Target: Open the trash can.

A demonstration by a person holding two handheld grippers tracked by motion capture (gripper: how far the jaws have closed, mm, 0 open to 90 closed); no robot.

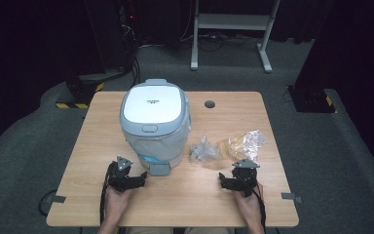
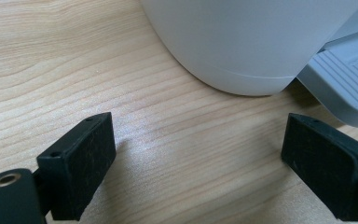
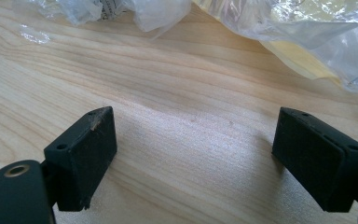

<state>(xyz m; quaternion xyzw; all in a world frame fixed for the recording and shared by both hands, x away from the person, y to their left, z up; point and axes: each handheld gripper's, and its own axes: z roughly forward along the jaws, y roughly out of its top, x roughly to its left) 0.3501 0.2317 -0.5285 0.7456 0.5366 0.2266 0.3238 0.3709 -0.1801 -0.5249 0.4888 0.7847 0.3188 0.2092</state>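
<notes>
A pale grey-blue lidded bin (image 1: 155, 122), white-topped with a foot pedal (image 1: 159, 168), stands on my wooden table (image 1: 87, 146). My left gripper (image 2: 196, 163) sits just before its base, jaws wide apart and empty. Right of the bin lie crinkled clear wrappers (image 1: 204, 150) and a yellowish plastic bag (image 1: 243, 144); my right gripper (image 3: 193, 158) gapes empty near them.

Left tongs (image 2: 198, 163) with black jaws spread wide and nothing between them, low over the pale wood-grain desk (image 2: 51, 70), rounded white base of a bin (image 2: 242, 42) just ahead, ribbed grey pedal (image 2: 345, 79) at right
</notes>
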